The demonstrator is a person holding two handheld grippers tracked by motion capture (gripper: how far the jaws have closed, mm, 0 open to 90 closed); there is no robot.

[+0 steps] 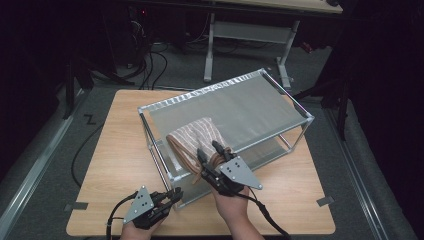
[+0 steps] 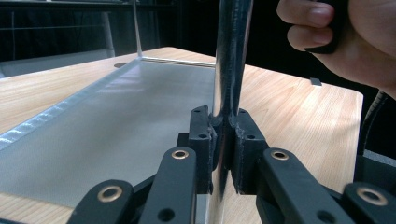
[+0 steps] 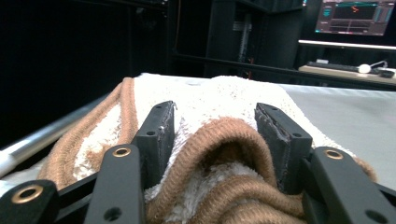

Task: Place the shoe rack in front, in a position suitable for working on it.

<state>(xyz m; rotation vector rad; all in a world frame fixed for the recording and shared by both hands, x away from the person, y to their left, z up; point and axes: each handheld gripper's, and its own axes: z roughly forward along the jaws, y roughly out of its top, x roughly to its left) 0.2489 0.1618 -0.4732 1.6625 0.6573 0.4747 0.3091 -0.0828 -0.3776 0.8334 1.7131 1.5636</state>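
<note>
A folded towel (image 1: 192,140) lies on the top shelf of a metal rack (image 1: 270,95) that stands on a wooden table (image 1: 117,150). The towel is thick terry cloth, cream with brown stripes and a raised brown corded edge, soft and rumpled, and its near end droops over the front rail of the rack. Its long axis runs from that front rail back and slightly right across the shelf. The rack is rectangular, with shiny round posts and flat, dull grey shelf sheets. The right gripper (image 1: 210,152) has its jaws well apart, one on each side of the towel's near fold (image 3: 224,135); whether they press the cloth is hard to tell. The left gripper (image 2: 223,149) is clamped tight on the rack's near corner post (image 2: 231,56), low down by the table.
</note>
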